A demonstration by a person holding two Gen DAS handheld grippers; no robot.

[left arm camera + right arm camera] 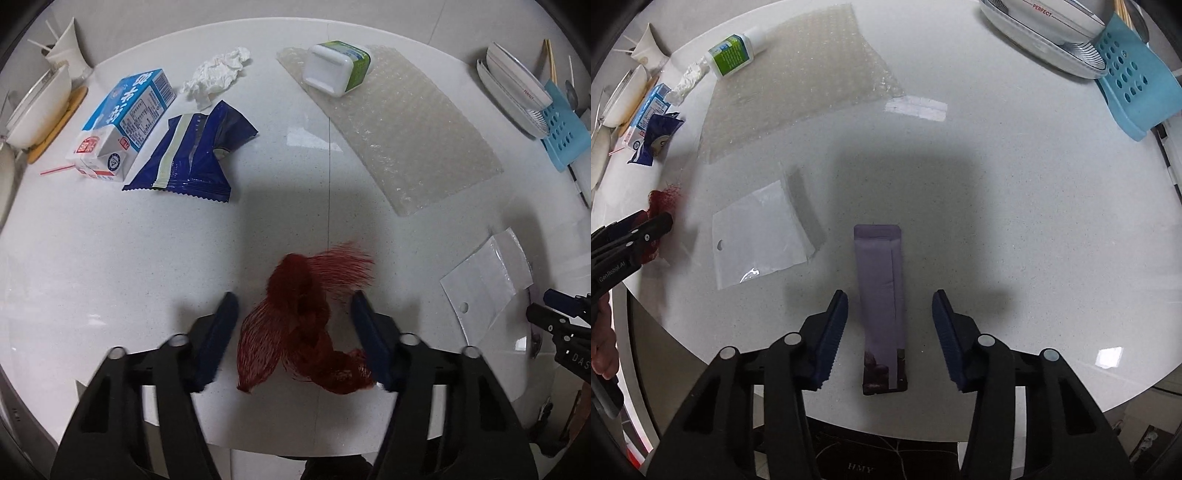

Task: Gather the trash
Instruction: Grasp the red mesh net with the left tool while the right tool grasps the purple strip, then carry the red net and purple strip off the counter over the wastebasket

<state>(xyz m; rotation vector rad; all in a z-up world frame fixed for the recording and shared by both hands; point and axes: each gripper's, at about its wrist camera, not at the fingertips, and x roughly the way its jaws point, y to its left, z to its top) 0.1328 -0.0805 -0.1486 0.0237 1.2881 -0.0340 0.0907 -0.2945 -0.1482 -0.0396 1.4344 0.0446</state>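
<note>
Left claw [293, 332] stood wide open around a red net [306, 328] on the white speckled worktop [110, 266]; right claw [889, 332] gaped wide around a purple wrapper [881, 295], its long axis running away from the camera. A bowl [1049, 26] read "PERFECT".

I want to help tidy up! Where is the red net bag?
In the left wrist view, the red net bag lies on the white table near its front edge, between the open left gripper fingers.

One carton [123, 122], two wrappers [192, 155] [881, 306], one bottle [338, 68].
</note>
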